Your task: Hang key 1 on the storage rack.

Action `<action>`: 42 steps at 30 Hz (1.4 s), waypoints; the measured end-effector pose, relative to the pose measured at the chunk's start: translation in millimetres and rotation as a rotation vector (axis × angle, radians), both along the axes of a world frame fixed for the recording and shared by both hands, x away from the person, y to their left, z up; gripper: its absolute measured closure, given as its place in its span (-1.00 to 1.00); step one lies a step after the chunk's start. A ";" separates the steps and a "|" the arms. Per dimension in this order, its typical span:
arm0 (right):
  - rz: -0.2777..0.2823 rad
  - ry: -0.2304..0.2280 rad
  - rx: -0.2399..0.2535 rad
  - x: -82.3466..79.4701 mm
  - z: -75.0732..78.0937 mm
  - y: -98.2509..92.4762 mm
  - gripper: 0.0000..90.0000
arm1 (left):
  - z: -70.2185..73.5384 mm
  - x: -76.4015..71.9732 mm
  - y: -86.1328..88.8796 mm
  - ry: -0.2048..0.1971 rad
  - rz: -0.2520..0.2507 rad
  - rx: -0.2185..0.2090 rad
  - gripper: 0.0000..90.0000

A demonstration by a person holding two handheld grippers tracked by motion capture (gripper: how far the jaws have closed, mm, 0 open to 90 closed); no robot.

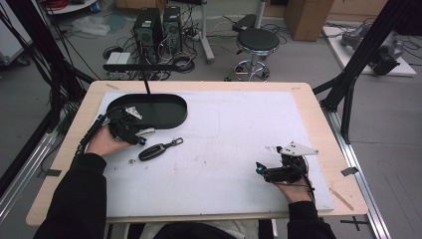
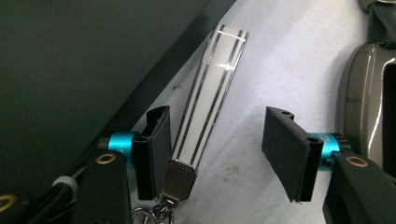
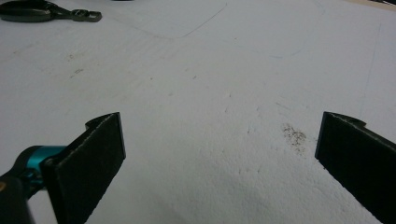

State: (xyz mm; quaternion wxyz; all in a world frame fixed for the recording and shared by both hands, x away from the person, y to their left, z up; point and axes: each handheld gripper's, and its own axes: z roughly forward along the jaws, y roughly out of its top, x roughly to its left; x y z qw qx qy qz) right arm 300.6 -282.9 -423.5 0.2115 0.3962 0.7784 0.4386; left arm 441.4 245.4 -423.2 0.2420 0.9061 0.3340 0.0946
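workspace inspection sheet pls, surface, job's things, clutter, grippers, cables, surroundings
surface: white foam sheet on a wooden table, with faint brown specks.
job's things: striped metal keychain tag lies flat beside the black oval tray; dark car key fob lies nearby on the foam.
clutter: nothing seen beyond the specks.
grippers: left gripper has its jaws around the tag, one at its edge, the other apart from it; right gripper rests open over bare foam.
cables: a black cable trails from the left gripper.
surroundings: stool, computer towers, floor wiring, black frame posts.
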 end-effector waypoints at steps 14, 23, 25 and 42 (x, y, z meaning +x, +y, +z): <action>-0.011 0.002 -0.012 -1.2 -0.1 0.5 -0.98 | 3.8 -1.2 2.2 -0.007 0.000 0.004 0.66; -0.016 -0.009 -0.018 -2.7 0.7 -0.6 -0.98 | 17.7 -6.3 11.3 -0.024 -0.009 -0.030 0.66; -0.012 -0.005 -0.016 -3.3 0.9 -0.3 -0.98 | 25.2 -8.7 17.8 -0.036 0.004 -0.053 0.67; 0.006 -0.012 -0.031 -2.6 1.7 6.3 -0.98 | 98.7 -26.4 44.5 -0.197 0.051 -0.180 0.67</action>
